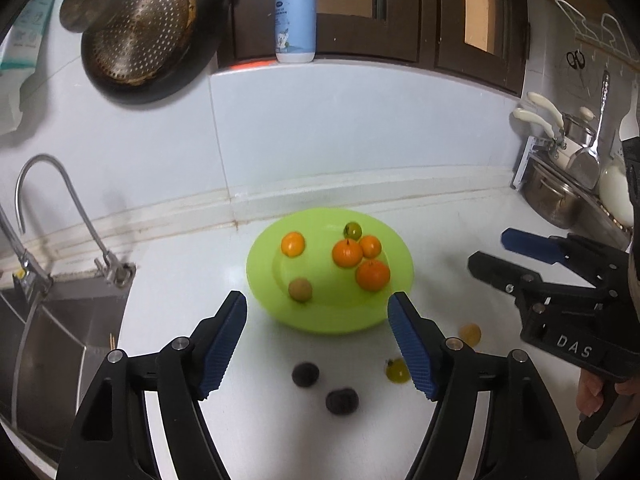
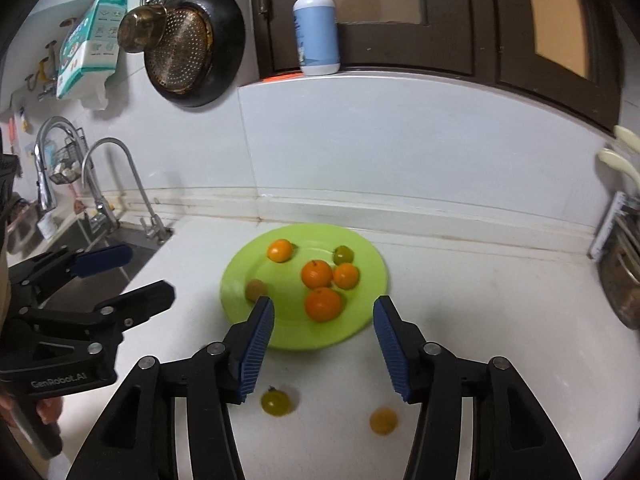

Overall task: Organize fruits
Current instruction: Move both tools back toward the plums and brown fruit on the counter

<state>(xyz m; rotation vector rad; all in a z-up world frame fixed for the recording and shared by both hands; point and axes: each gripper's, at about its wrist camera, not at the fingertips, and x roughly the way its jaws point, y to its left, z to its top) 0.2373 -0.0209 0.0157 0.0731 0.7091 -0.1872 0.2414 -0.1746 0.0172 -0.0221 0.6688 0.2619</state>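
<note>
A lime-green plate (image 1: pixel 264 268) (image 2: pixel 236 280) on the white counter holds several oranges (image 1: pixel 373 275) (image 2: pixel 322 303), a green tomato (image 1: pixel 353 230) (image 2: pixel 343 255) and a brown fruit (image 1: pixel 300 290) (image 2: pixel 256 289). On the counter in front lie two dark fruits (image 1: pixel 305 374) (image 1: pixel 341 401), a yellow-green tomato (image 1: pixel 396 371) (image 2: pixel 275 401) and a small orange fruit (image 1: pixel 470 333) (image 2: pixel 383 421). My left gripper (image 1: pixel 318 344) is open and empty above the dark fruits; it also shows in the right wrist view (image 2: pixel 126 272). My right gripper (image 2: pixel 322 350) is open and empty above the loose tomato; it also shows in the left wrist view (image 1: pixel 490 254).
A steel sink (image 1: pixel 48 332) with faucets (image 1: pixel 60 208) lies left. A pan and strainer (image 1: pixel 140 28) hang on the wall. A lotion bottle (image 1: pixel 295 16) stands on the sill. Pots and utensils (image 1: pixel 568 168) stand on a rack at right.
</note>
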